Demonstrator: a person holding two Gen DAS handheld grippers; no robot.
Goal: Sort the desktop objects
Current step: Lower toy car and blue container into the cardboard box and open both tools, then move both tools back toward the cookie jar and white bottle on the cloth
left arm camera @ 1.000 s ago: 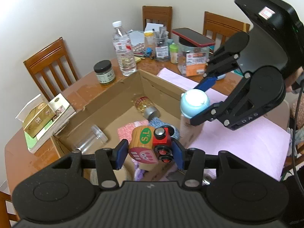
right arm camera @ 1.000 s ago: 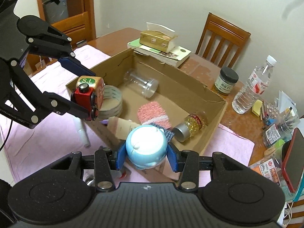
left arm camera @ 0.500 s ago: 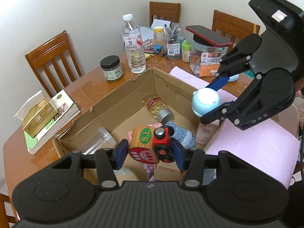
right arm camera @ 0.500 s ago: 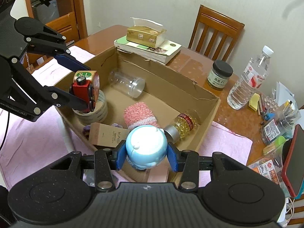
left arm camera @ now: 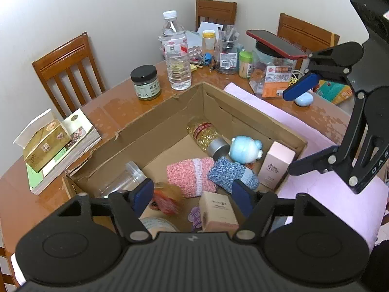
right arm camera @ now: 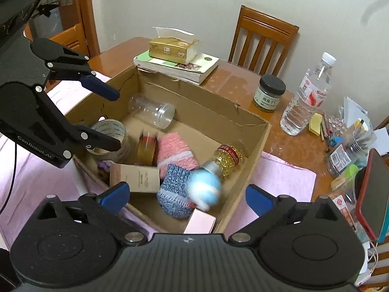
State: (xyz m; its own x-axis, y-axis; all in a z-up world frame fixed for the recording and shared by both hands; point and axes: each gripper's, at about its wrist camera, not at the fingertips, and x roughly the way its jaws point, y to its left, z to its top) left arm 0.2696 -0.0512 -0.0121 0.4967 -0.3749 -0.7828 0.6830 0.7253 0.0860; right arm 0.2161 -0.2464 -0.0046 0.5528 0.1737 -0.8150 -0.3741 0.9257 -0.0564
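Both grippers hang open and empty over a cardboard box [left arm camera: 155, 124] [right arm camera: 206, 102]. My left gripper [left arm camera: 193, 194] is above the box's near left part; the wooden toy train [left arm camera: 166, 198] [right arm camera: 145, 147] is a blur below it, inside the box. My right gripper [right arm camera: 186, 198] is over the box's right end; the light blue round toy [left arm camera: 244, 149] [right arm camera: 205, 188] lies blurred in the box by the blue knitted sock [left arm camera: 231, 174]. Each gripper shows in the other's view, the right [left arm camera: 296, 131] and the left [right arm camera: 114, 119].
The box also holds a pink knitted sock [left arm camera: 189, 177], a bottle of yellow capsules [left arm camera: 205, 136], a clear jar [right arm camera: 152, 112], a tape roll [right arm camera: 109, 131] and two small cartons [left arm camera: 217, 210]. On the table stand a water bottle [left arm camera: 176, 56], a dark-lidded jar [left arm camera: 145, 82], books with a tissue box [left arm camera: 53, 143] and desk clutter.
Both grippers have opened. The toy train has dropped from the left gripper and the blue toy from the right gripper into the box.
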